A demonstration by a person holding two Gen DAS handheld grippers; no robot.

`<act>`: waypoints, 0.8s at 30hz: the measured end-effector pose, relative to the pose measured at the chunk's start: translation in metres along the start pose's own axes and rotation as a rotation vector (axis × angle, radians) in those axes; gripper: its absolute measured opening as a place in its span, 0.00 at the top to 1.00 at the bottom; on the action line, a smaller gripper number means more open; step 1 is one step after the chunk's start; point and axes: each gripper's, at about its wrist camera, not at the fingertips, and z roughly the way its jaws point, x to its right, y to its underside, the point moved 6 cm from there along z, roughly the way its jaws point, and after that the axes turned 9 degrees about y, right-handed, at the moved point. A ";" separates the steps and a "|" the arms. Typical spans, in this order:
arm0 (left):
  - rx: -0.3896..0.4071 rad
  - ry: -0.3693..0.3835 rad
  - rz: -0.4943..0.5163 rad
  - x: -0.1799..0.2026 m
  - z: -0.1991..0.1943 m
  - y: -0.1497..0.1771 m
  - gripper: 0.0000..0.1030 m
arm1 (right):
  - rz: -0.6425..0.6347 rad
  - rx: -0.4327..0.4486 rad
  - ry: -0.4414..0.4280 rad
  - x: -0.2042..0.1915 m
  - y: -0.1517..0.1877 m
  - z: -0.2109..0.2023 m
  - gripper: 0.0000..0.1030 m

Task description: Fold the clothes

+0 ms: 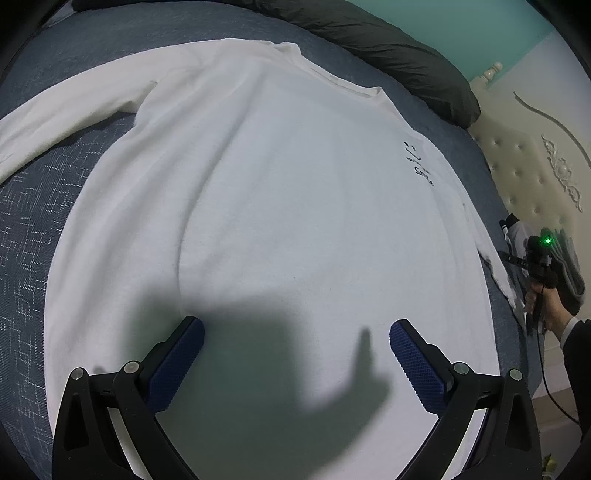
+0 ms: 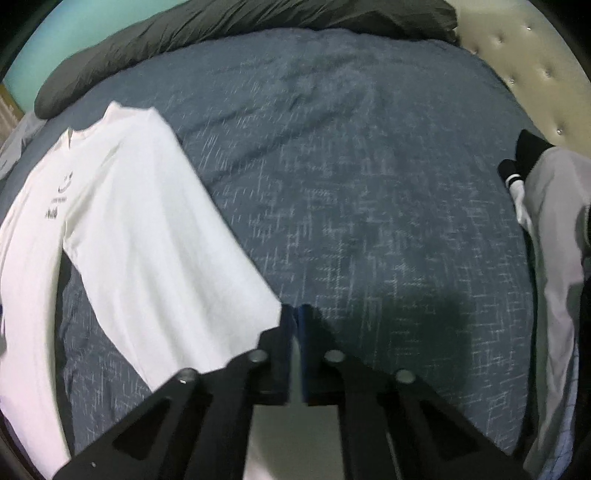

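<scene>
A white long-sleeved shirt (image 1: pixel 295 184) lies spread flat, front up, on a blue bedcover (image 1: pixel 33 229), with a small black print (image 1: pixel 419 162) on the chest. My left gripper (image 1: pixel 295 336) hovers open over the shirt's lower body, its blue pads (image 1: pixel 184 354) wide apart with nothing between them. My right gripper (image 2: pixel 295 312) is shut on the cuff end of the shirt's sleeve (image 2: pixel 166 240), which stretches from the fingers up to the shirt's shoulder. In the left wrist view the right gripper (image 1: pixel 513 258) is at the far right, in a hand, by the sleeve's end.
A dark grey duvet (image 2: pixel 221 22) lies along the far side of the bed. A cream tufted headboard (image 1: pixel 524 162) stands at the right. A pile of grey and white clothes (image 2: pixel 554 240) with a black sock (image 2: pixel 524 155) lies on the bed's right edge.
</scene>
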 end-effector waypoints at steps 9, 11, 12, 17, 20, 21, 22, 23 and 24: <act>-0.002 0.002 0.002 -0.003 -0.002 0.001 0.00 | 0.077 0.006 -0.096 0.006 0.001 0.002 0.98; -0.003 0.002 0.005 -0.003 -0.002 0.002 0.00 | 0.078 -0.023 -0.097 0.003 0.005 0.007 0.87; -0.003 0.003 0.005 -0.003 -0.002 0.002 0.00 | 0.070 -0.026 -0.101 -0.001 0.006 0.007 0.72; -0.003 0.003 0.005 -0.002 -0.003 0.002 0.00 | 0.015 -0.042 -0.106 -0.009 0.012 0.015 0.70; -0.003 0.005 0.002 -0.003 -0.003 0.003 0.00 | -0.031 -0.022 -0.073 -0.013 0.014 0.014 0.79; -0.003 0.005 0.001 -0.003 -0.003 0.003 0.00 | -0.043 -0.014 -0.069 -0.014 0.014 0.013 0.91; -0.003 0.005 0.002 -0.002 -0.003 0.003 0.00 | -0.054 -0.007 -0.067 -0.015 0.014 0.012 0.94; -0.003 0.005 0.003 -0.002 -0.003 0.003 0.00 | -0.066 0.000 -0.064 -0.016 0.014 0.011 0.97; -0.003 0.005 0.004 -0.002 -0.003 0.003 0.00 | -0.073 0.004 -0.064 -0.016 0.014 0.010 0.99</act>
